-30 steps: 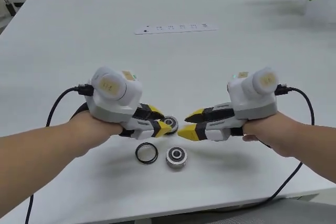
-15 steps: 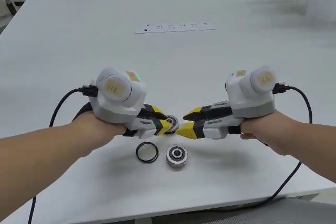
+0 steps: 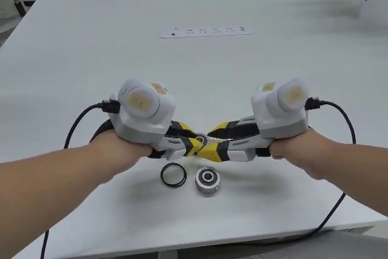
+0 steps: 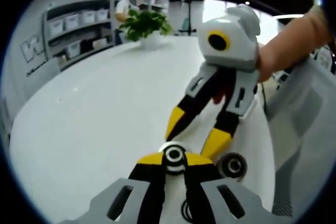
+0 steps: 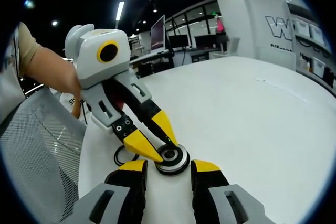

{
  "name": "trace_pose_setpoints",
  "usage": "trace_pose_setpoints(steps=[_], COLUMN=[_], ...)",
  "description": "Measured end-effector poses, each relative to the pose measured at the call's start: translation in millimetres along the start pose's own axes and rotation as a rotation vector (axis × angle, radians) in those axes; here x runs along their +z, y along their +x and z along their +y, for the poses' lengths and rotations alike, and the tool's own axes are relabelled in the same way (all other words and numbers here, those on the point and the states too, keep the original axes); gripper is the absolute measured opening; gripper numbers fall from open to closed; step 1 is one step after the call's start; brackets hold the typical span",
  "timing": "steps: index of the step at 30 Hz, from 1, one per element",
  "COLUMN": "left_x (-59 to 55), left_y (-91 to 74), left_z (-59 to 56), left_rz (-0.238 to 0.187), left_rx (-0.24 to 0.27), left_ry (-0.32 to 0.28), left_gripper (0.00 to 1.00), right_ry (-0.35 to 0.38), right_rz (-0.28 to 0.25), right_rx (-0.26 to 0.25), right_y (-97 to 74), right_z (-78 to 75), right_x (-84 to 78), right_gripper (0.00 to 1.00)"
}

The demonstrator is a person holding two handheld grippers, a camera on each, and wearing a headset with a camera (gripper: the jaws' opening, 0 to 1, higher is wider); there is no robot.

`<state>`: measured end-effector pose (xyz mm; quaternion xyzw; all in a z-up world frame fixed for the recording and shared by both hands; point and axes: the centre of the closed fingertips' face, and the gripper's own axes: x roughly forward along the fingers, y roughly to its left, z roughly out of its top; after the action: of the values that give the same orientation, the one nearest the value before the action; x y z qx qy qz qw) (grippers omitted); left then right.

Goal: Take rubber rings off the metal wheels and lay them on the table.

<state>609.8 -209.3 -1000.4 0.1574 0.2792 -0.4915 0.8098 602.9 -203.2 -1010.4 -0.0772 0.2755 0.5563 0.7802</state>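
While the left gripper (image 4: 174,162) clamps a metal wheel (image 4: 174,154) between its yellow tips above the table (image 3: 182,71), the right gripper (image 5: 170,167) faces it with jaws parted, its tips just beside that wheel. A loose rubber ring (image 3: 173,175) and a second wheel (image 3: 208,178) lie side by side on the table below.

Open office: monitors (image 5: 157,32), shelves of bins (image 4: 79,30), potted plant (image 4: 142,23).

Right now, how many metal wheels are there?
2. One wheel is in the left gripper; the other wheel lies on the table beside a rubber ring. None seems hidden.
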Motion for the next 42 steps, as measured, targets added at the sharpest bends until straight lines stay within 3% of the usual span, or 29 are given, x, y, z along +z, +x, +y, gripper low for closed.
trace_pose_setpoints(steps=[15, 31, 42], left_x=[-0.2, -0.7, -1.1], left_y=[0.1, 0.6, 1.5], left_z=[0.5, 2.2, 4.2], left_rz=[0.003, 0.004, 0.005], left_rx=[0.015, 0.024, 0.027], left_ry=[-0.007, -0.006, -0.012], left_gripper=[0.13, 0.13, 0.13], right_ry=[-0.041, -0.069, -0.086], right_rz=[0.008, 0.015, 0.039], right_rx=[-0.042, -0.045, -0.043], right_y=[2.7, -2.9, -7.0], right_z=[-3.5, -3.2, -5.3], right_x=[-1.6, -3.4, -9.1], right_gripper=[0.25, 0.21, 0.12])
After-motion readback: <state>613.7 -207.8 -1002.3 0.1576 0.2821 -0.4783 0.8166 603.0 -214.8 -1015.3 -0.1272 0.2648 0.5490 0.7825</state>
